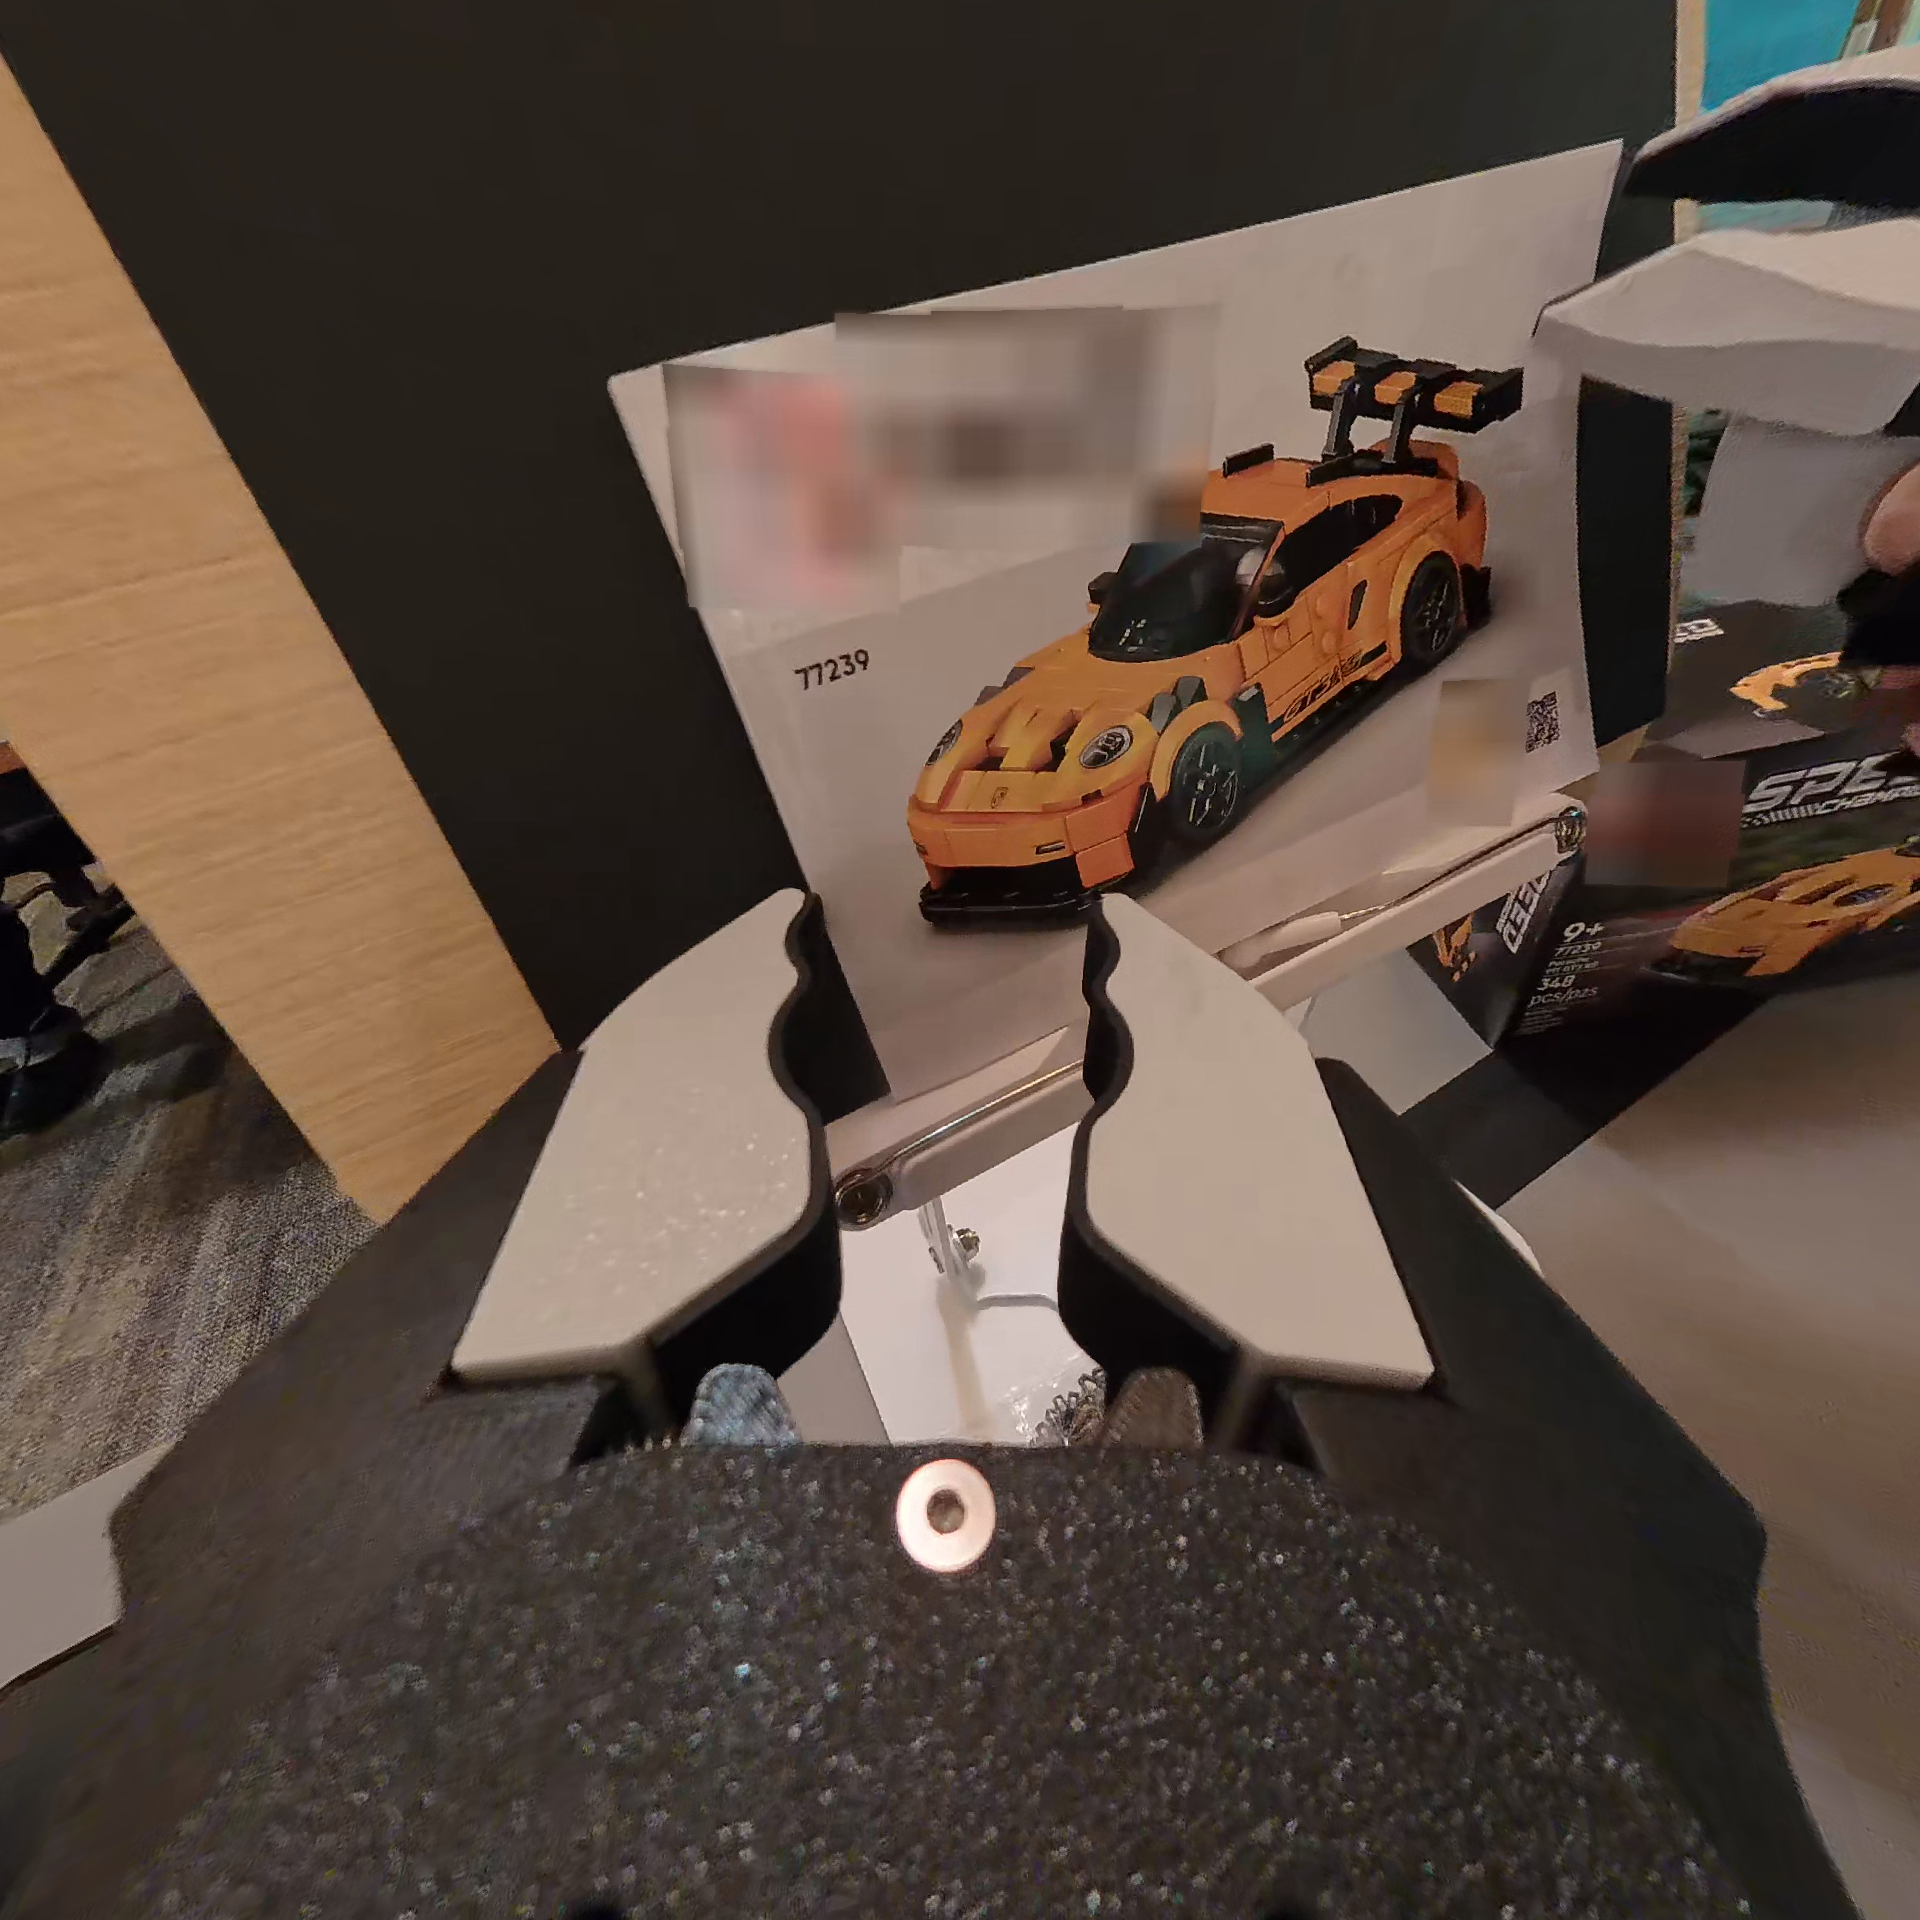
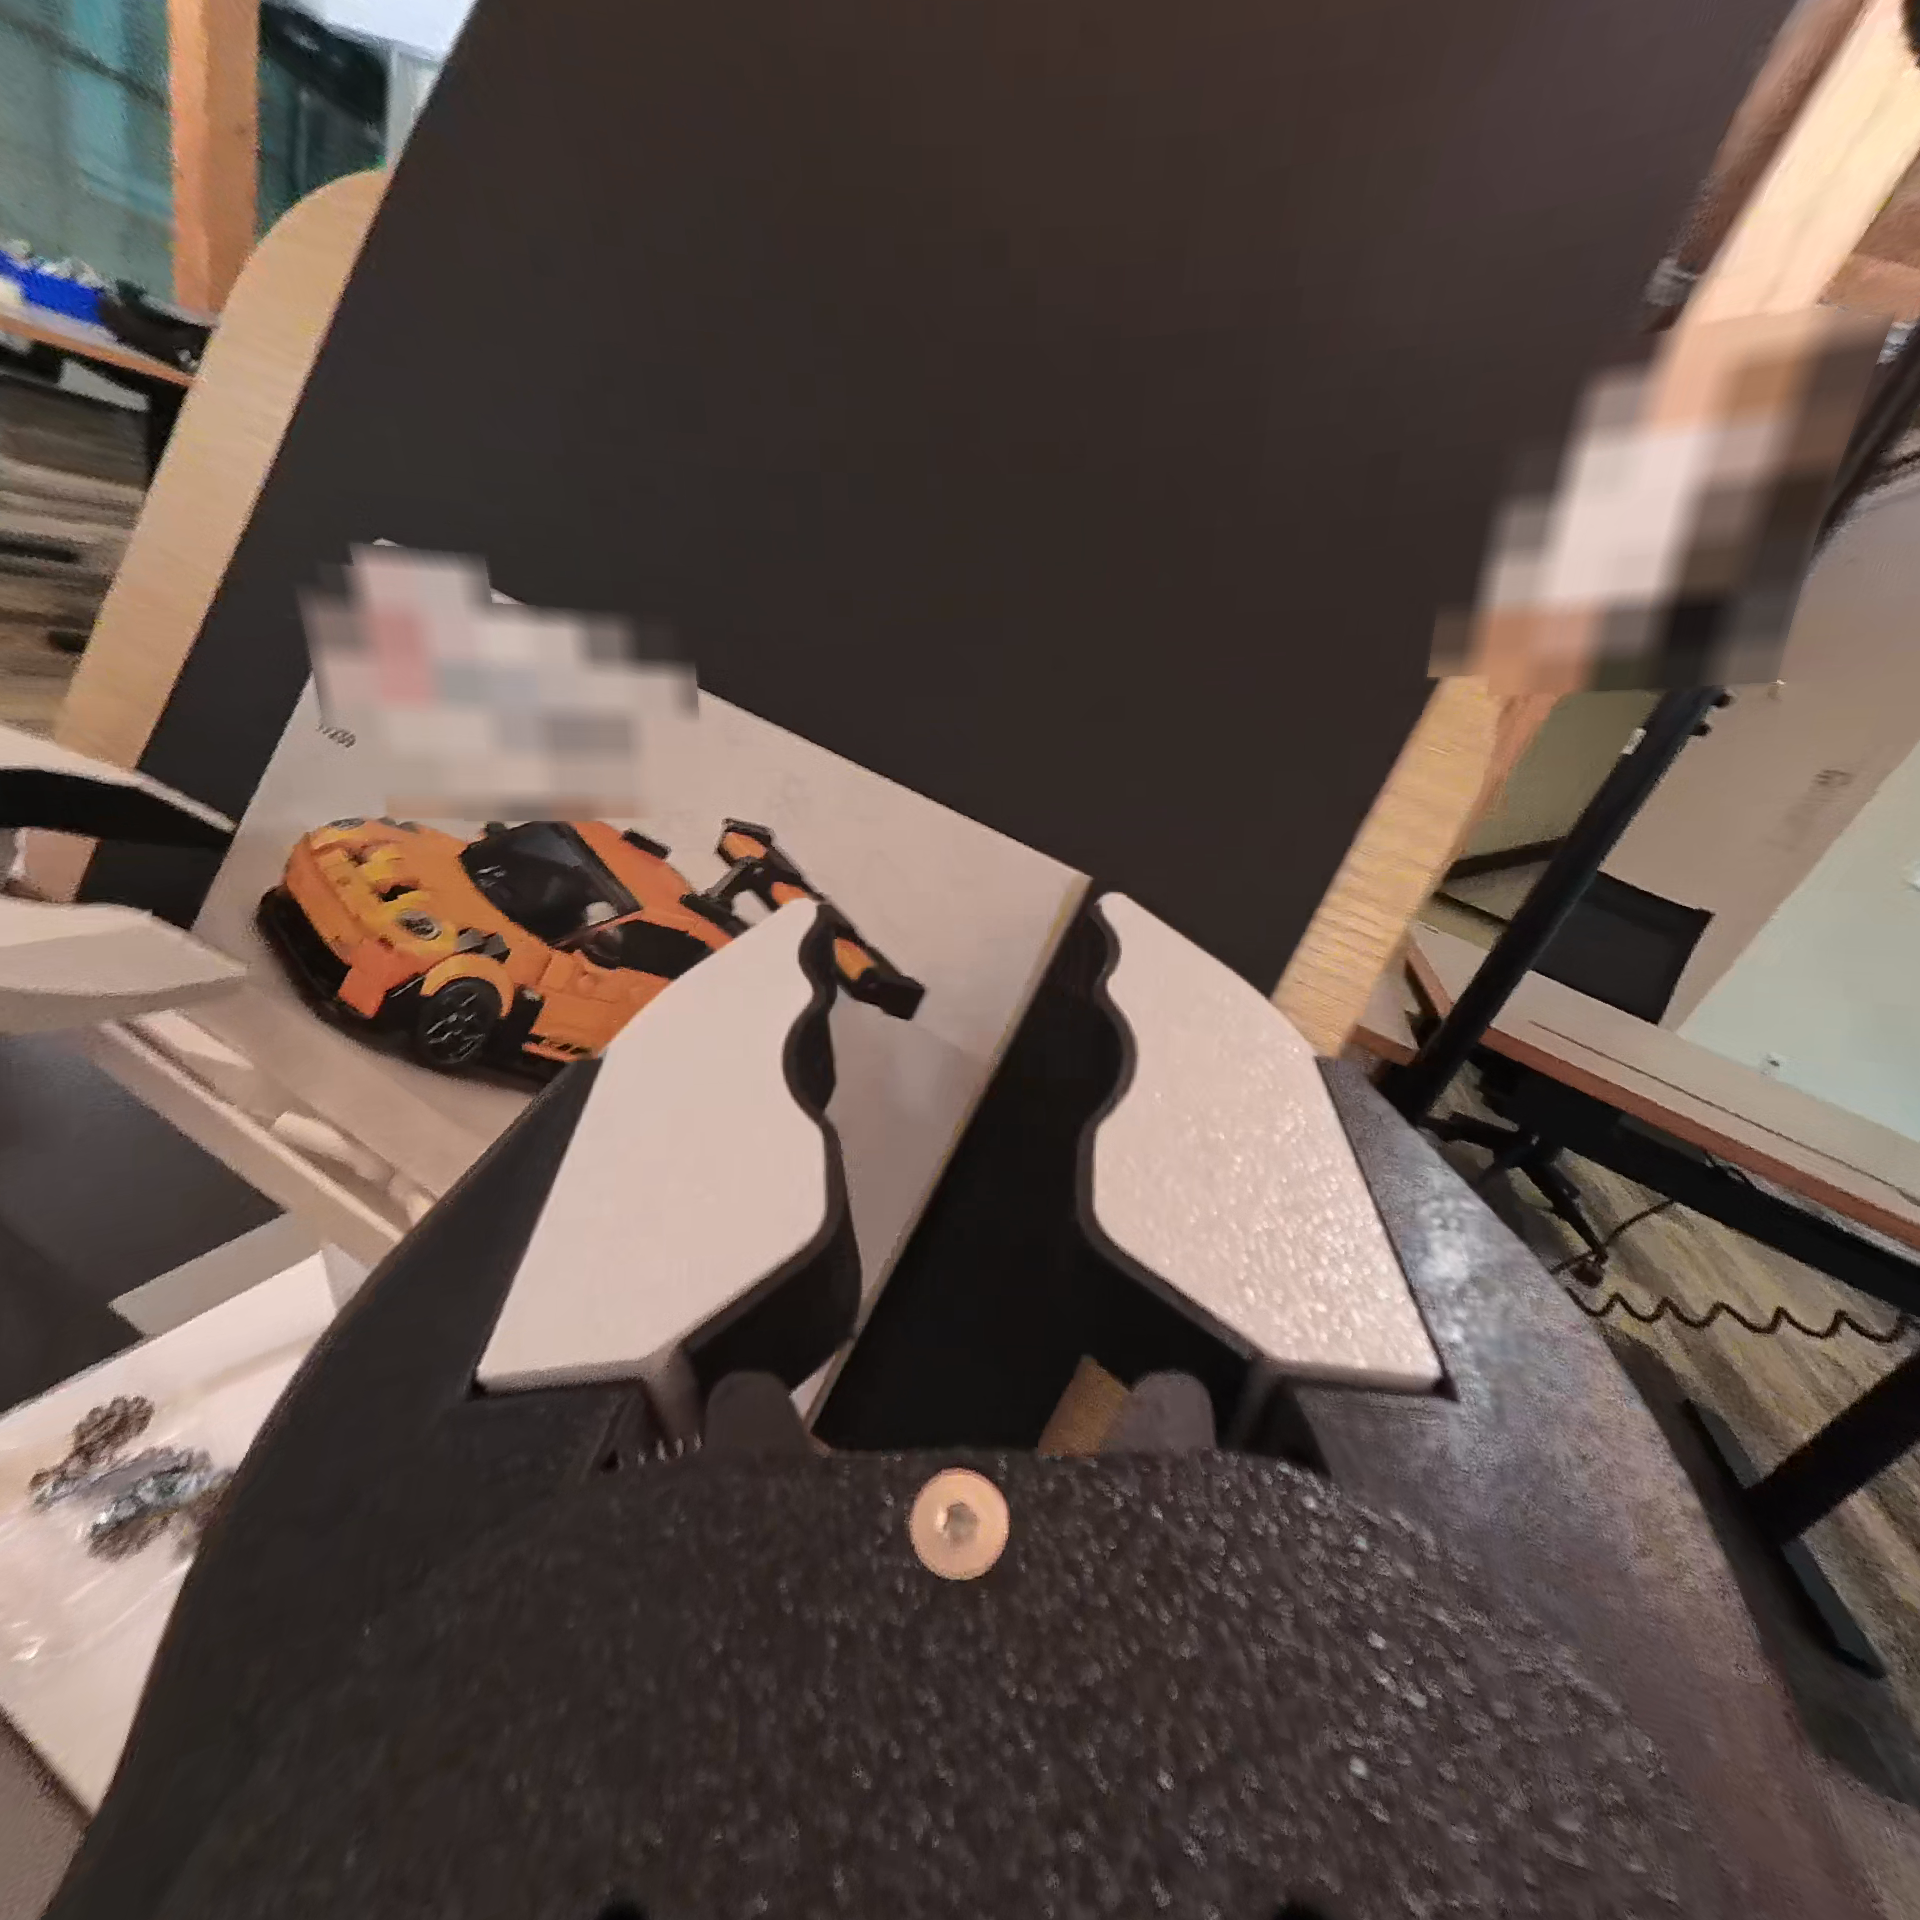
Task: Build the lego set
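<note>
1. The instruction booklet [image 1: 1143, 665] is standing upright on a white stand [image 1: 1340, 925] toward the back of the tabletop [image 1: 1704, 1195], cover facing forward, likely so the pages can be read while both hands are busy.
2. The left tool [image 1: 951, 925] is hovering just before the booklet's lower edge, released, nothing between its fingers.
3. The right tool [image 2: 951, 925] is sitting at the booklet's right-hand edge, fingers spread to either side of it and not pinching; I judge it is lining up to open the cover.
4. The set's box [image 1: 1714, 883] is lying to the right of the stand, tilted. What is inside it is not showing.
5. A clear bag of small dark pieces [image 2: 114, 1475] is resting on a white sheet [image 2: 208, 1340] at the near left of the tabletop, unopened as far as I can tell.
6. Building is not yet starting.
</note>
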Action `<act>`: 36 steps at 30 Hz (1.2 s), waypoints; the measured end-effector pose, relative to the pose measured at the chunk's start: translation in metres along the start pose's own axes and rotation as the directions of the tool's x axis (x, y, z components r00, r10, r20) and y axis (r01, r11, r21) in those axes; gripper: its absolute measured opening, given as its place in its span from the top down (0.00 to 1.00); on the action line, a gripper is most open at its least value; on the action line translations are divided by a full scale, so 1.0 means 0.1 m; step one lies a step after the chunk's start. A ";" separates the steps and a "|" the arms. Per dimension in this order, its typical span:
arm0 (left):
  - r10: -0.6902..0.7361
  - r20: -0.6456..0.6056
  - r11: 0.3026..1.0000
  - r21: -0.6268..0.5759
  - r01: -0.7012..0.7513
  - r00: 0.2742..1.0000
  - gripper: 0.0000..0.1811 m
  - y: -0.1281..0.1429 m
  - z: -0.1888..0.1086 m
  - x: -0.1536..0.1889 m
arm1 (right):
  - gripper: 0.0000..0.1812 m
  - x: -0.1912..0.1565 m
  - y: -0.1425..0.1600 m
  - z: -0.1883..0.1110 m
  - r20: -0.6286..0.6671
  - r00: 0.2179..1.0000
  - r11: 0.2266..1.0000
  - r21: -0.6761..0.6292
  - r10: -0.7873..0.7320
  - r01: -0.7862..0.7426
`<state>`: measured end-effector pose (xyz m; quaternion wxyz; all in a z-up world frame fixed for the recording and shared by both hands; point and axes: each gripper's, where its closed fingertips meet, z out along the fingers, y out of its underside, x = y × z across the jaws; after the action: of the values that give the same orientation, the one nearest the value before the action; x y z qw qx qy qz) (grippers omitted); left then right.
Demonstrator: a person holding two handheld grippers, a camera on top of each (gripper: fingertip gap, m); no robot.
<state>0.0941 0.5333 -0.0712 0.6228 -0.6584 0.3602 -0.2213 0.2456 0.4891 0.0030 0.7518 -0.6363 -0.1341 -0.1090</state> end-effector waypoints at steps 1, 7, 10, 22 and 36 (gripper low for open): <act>0.003 -0.002 1.000 -0.001 -0.003 1.000 0.74 0.00 0.00 0.00 | 0.75 0.03 0.00 0.00 -0.005 1.000 1.000 0.004 0.020 -0.020; 0.017 0.000 1.000 -0.005 -0.017 1.000 0.74 0.01 0.01 -0.02 | 0.77 -0.05 0.03 0.01 0.017 1.000 1.000 -0.008 -0.003 0.003; 0.031 0.002 0.999 -0.007 -0.031 1.000 0.74 0.02 0.01 -0.02 | 0.77 -0.08 0.00 -0.04 0.014 1.000 1.000 0.020 -0.012 0.011; 0.047 0.041 0.998 0.030 -0.048 0.998 0.75 -0.08 -0.07 -0.05 | 0.82 -0.21 0.02 -0.22 -0.004 0.998 0.993 0.093 -0.070 0.070; 0.046 -0.004 0.998 0.038 -0.046 0.999 0.75 -0.06 -0.11 0.11 | 0.78 -0.23 0.37 -0.15 -0.017 0.998 0.999 0.005 -0.053 0.053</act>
<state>0.0942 0.5175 -0.0652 0.6392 -0.6374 0.3727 -0.2152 0.2376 0.4800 -0.0411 0.7517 -0.6294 -0.1446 -0.1338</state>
